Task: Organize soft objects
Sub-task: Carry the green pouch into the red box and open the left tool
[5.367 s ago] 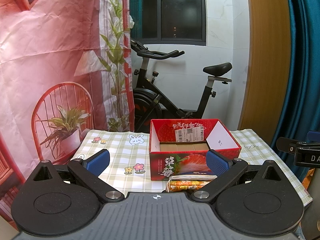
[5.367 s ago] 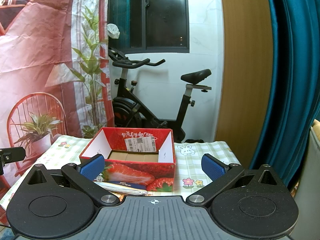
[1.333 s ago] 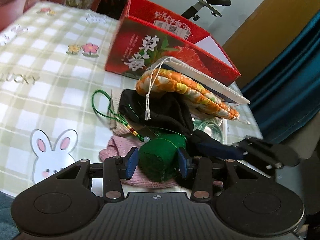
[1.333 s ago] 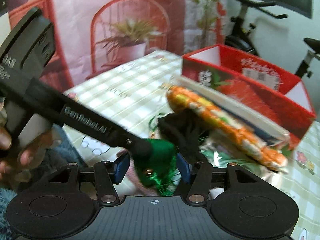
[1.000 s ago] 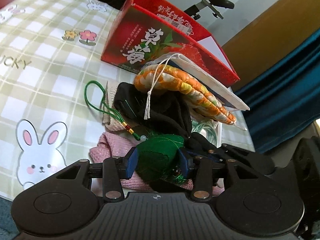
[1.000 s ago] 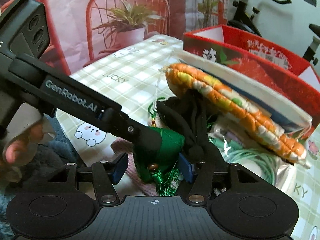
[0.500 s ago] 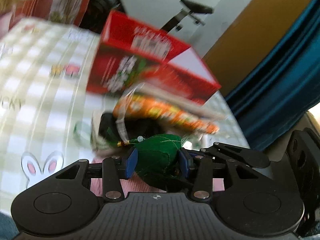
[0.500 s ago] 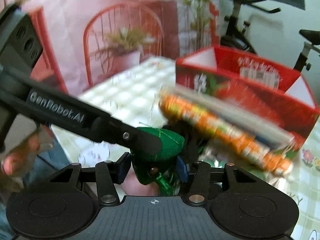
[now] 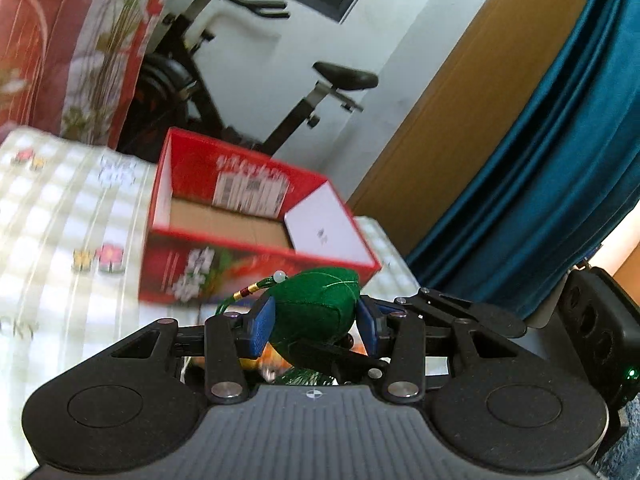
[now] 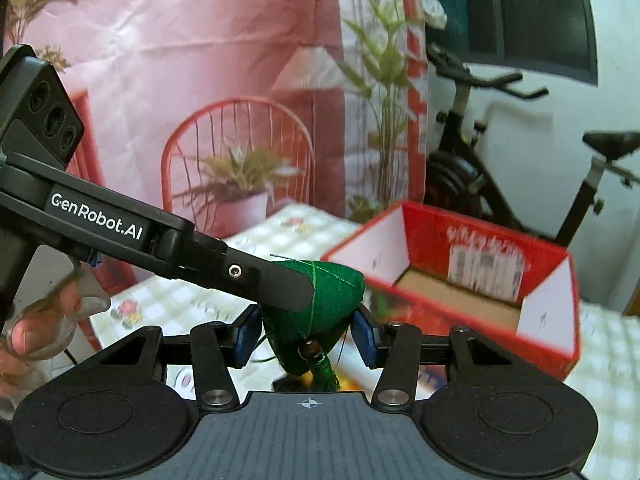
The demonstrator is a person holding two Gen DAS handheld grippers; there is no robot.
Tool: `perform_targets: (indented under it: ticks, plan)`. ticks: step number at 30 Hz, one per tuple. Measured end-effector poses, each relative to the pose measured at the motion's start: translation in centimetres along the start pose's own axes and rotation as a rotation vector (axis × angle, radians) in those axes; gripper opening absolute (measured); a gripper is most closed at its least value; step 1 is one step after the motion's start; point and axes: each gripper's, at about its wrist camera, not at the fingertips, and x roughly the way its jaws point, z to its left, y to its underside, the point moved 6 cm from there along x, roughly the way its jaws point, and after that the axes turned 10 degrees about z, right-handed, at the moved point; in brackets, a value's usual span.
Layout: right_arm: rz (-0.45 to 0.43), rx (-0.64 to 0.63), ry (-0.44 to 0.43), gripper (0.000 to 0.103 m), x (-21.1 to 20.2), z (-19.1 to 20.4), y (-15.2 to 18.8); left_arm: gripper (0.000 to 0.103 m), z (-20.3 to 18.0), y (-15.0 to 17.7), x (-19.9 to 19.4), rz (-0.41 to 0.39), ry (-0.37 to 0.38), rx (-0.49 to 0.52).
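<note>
both grippers clamped on one green stuffed pouch, held up in front of the red box

at the left, the checked tablecloth (image 9: 60, 216); then the left gripper (image 9: 316, 322), its blue pads pressed on both sides of the green pouch (image 9: 316, 308), beaded cord trailing left. the right gripper (image 10: 308, 334) pinches the same pouch (image 10: 320, 300) from the other side. the open red box (image 9: 256, 236) sits on the cloth just beyond, cardboard floor bare; blue curtain (image 9: 540, 160) at far right.
</note>
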Motion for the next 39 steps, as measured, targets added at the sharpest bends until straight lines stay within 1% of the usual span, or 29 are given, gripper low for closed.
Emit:
perform_targets:
  ticks: [6, 8, 13, 17, 20, 24, 29, 34, 39]
  plan:
    - [-0.056, -0.023, 0.029, 0.046, -0.7, -2.3, -4.2, 0.046, -0.8, -4.5, 0.5, -0.041, 0.007, 0.038]
    - [-0.076, -0.039, 0.048, 0.046, -0.9, -3.6, -5.8, 0.046, -1.2, -6.2, 1.0, -0.047, 0.011, 0.056]
    - [-0.122, -0.05, 0.088, 0.046, -1.1, -6.7, -8.9, 0.046, -1.9, -9.5, 2.4, -0.073, 0.032, 0.086]
    - [-0.146, -0.081, 0.129, 0.047, -0.7, -8.8, -10.8, 0.046, -2.2, -11.7, 3.9, -0.097, 0.042, 0.1]
    - [-0.159, -0.101, 0.153, 0.049, 0.0, -10.4, -11.4, 0.046, -2.5, -12.7, 5.3, -0.1, 0.047, 0.115]
    - [-0.139, -0.095, 0.173, 0.05, 1.6, -12.7, -10.7, 0.046, -2.3, -13.2, 8.0, -0.044, 0.066, 0.095]
    - [-0.101, -0.018, 0.156, 0.051, 3.9, -16.0, -7.9, 0.047, -2.0, -12.5, 12.2, 0.039, 0.055, 0.1]
    - [-0.041, 0.039, 0.147, 0.051, 6.6, -18.2, -4.7, 0.048, -0.7, -11.2, 16.1, 0.129, 0.027, 0.096]
    - [0.009, 0.109, 0.13, 0.051, 8.7, -19.7, -2.1, 0.049, 0.2, -10.4, 18.3, 0.187, -0.008, 0.095]
